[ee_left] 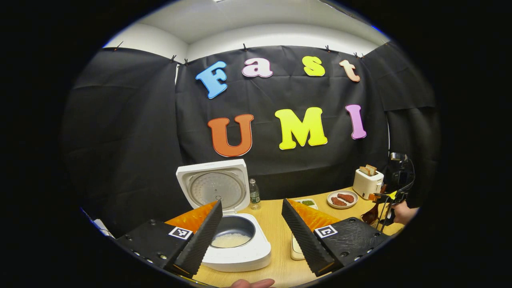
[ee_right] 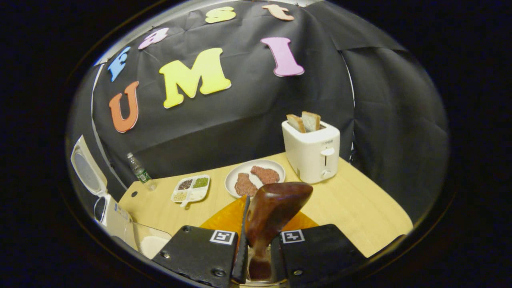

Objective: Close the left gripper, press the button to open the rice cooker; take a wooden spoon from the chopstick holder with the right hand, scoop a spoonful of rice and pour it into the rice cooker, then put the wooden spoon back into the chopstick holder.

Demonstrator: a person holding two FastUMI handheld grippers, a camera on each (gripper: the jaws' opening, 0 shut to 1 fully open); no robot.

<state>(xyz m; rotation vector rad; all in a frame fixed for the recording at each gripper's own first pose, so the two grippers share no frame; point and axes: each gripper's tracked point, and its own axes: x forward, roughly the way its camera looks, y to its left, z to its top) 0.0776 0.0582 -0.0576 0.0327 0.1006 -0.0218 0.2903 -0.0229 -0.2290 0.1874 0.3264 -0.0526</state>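
Clamped between the right gripper's (ee_right: 256, 244) fingers, the wooden spoon (ee_right: 272, 210) points its bowl up and forward, away from the open rice cooker (ee_left: 230, 236) far to its left, which the left gripper view frames between the left gripper's (ee_left: 252, 228) wide-spread fingers, rice inside.

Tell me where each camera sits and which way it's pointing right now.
Left gripper view: rides the left gripper, whose open fingers show at the bottom, facing the open rice cooker and the booth's back wall; a fingertip shows at the bottom edge.
Right gripper view: rides the right gripper, shut on the wooden spoon, facing the toaster and a plate of meat.
Shared: rice cooker, toaster, plate, water bottle, wooden table.
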